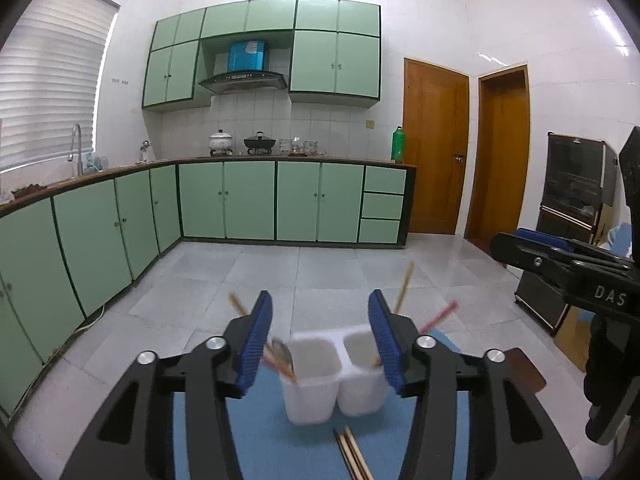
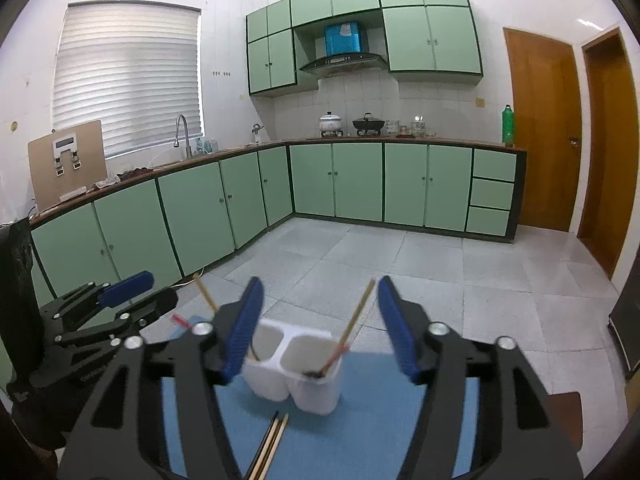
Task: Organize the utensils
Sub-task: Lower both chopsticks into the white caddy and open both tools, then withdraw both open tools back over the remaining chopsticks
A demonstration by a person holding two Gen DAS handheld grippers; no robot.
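A white two-compartment utensil holder (image 1: 332, 376) (image 2: 296, 372) stands on a blue mat (image 1: 280, 440) (image 2: 380, 420). Chopsticks (image 2: 356, 320) and a red-tipped stick lean out of its compartments. A loose pair of wooden chopsticks (image 1: 352, 456) (image 2: 270, 446) lies on the mat in front of it. My left gripper (image 1: 320, 344) is open and empty, just before the holder. My right gripper (image 2: 316, 324) is open and empty, also facing the holder. Each gripper shows at the edge of the other's view (image 1: 560, 264) (image 2: 112, 304).
The mat lies on a brown table (image 1: 524, 364) (image 2: 568, 408). Beyond is a tiled floor, green kitchen cabinets (image 1: 248, 200) with pots on the counter, wooden doors (image 1: 436, 148) at right and a dark cabinet (image 1: 572, 196).
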